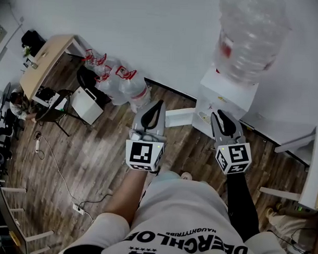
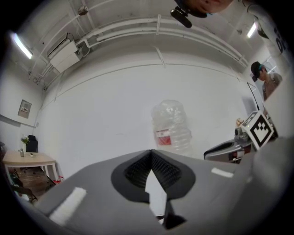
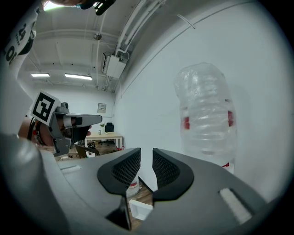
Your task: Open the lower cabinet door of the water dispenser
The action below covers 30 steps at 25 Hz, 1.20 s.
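Note:
The white water dispenser (image 1: 227, 97) stands against the wall with a large clear bottle (image 1: 250, 36) on top. A white panel (image 1: 179, 117), apparently its lower door, sticks out to the left at floor level. My left gripper (image 1: 159, 104) hangs above that panel, level, shut with its tips meeting (image 2: 150, 151) and nothing between them. My right gripper (image 1: 218, 114) is in front of the dispenser, with a narrow empty gap (image 3: 146, 160) between its jaws. The bottle (image 2: 171, 126) shows ahead of the left gripper and fills the right side (image 3: 206, 114) of the right gripper view. The dispenser's lower front is hidden.
Spare water bottles (image 1: 124, 83) lie on the wood floor by the wall. A wooden desk (image 1: 44, 62), a white box (image 1: 87, 104) and a seated person (image 1: 19, 106) are at the left. A power strip with cables (image 1: 79, 208) lies on the floor. White furniture (image 1: 313, 171) stands at the right.

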Available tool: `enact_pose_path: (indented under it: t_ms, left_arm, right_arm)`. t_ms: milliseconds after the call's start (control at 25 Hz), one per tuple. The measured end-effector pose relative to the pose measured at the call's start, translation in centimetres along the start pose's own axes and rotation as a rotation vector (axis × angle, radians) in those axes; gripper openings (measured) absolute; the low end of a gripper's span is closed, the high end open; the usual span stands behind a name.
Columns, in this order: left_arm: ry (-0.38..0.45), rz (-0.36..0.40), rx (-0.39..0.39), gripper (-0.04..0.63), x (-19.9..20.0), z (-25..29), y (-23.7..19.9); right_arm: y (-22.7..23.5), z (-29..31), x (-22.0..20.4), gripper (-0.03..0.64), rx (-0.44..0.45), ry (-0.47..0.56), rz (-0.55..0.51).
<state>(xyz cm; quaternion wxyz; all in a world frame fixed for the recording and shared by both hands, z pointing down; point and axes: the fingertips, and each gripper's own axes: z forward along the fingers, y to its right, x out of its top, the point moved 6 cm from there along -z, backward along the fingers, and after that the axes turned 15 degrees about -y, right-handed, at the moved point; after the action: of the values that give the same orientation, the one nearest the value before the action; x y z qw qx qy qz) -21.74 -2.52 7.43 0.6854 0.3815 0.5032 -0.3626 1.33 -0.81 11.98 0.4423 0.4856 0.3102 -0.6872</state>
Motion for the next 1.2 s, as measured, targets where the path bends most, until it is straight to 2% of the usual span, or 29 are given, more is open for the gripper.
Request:
enact_pose_path:
  t_ms: [680,720,760,920,1200]
  left_arm:
    - [0.011,0.002,-0.004,0.057,0.4,-0.2,0.7]
    - [0.011,0.004,-0.004,0.057,0.4,-0.1,0.7]
    - [0.011,0.004,-0.005,0.057,0.4,-0.1,0.7]
    - [0.009,0.0,-0.007,0.057,0.3,0.1,0.8]
    - [0.013,-0.004,-0.013,0.057,0.4,0.2,0.8]
  right_arm:
    - [0.1,-1.1,-0.2,0.081,-0.03,0.006,-0.012]
    - [0.2,-1.2,-0.1,0.072,-0.042,0.01,-0.023]
    - [0.2,-1.3,-0.1,0.002,-0.056,0.01,-0.046]
    - [-0.3,-1.5,0.0,0.002,-0.067,0.005,-0.139]
    - [-0.4,-1.7,0.1,0.002,-0.063,0.014,-0.138]
